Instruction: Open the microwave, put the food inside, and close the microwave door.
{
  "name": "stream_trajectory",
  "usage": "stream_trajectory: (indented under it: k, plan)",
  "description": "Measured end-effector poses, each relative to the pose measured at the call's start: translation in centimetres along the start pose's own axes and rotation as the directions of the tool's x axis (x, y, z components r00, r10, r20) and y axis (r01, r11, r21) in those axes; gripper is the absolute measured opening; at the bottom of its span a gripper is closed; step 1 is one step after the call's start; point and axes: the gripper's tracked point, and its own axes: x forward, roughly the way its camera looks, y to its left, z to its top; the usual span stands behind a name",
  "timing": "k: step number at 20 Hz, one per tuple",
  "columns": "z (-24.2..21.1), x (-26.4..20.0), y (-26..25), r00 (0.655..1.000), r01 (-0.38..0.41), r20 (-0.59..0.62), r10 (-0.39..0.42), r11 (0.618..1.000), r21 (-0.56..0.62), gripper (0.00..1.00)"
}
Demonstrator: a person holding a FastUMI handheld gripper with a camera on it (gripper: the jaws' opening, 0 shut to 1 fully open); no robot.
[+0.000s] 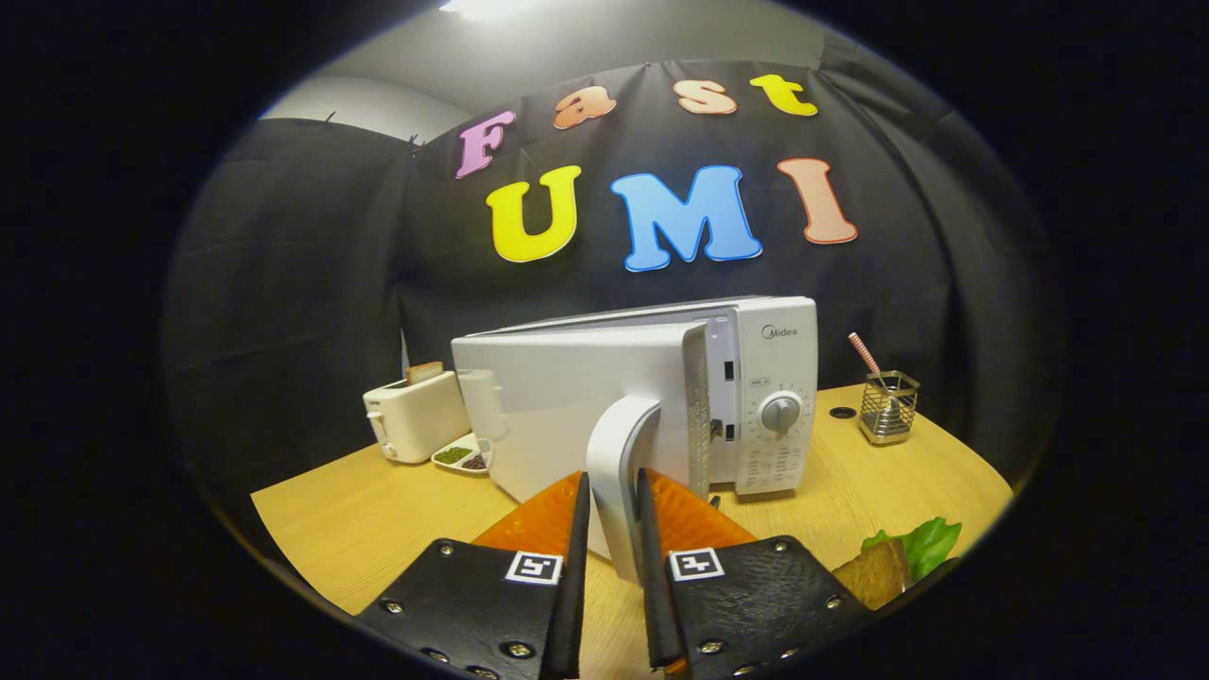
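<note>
1. Gripper view: the gripper has its two fingers closed on the door handle of the microwave, one finger on each side of the handle, both pressing against it
2. The microwave door stands swung partly out from the body, its outer face turned toward the camera; the control panel with its dial shows just beyond the door's hinge-free edge
3. The step in hand looks like the opening of the door: the handle is gripped and the door is already ajar, though I cannot see into the cavity to judge how wide the gap is
4. The food, what seems a piece of bread with a green leaf, lies on the wooden table near the fingers, off to their right and well short of the microwave
5. The next move probably calls for pulling the handle further along its arc until the opening is wide enough, then letting the fingers part and going to the food
6. Care is needed to follow the hinge's curve and not drag the whole microwave across the table
7. Beyond the door stand a toaster and a small dish; a wire holder sits right of the microwave
</note>
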Motion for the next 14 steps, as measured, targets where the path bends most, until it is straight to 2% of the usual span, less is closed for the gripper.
stream_trajectory:
  k: [6, 14]
  plan:
    - [-1.4, -2.7, 3.4, 0.996, -0.085, -0.012, 0.085, 0.996, 0.007, 0.28]
    - [-2.8, -6.6, 10.9, 0.973, -0.230, -0.018, 0.229, 0.972, -0.040, 0.28]
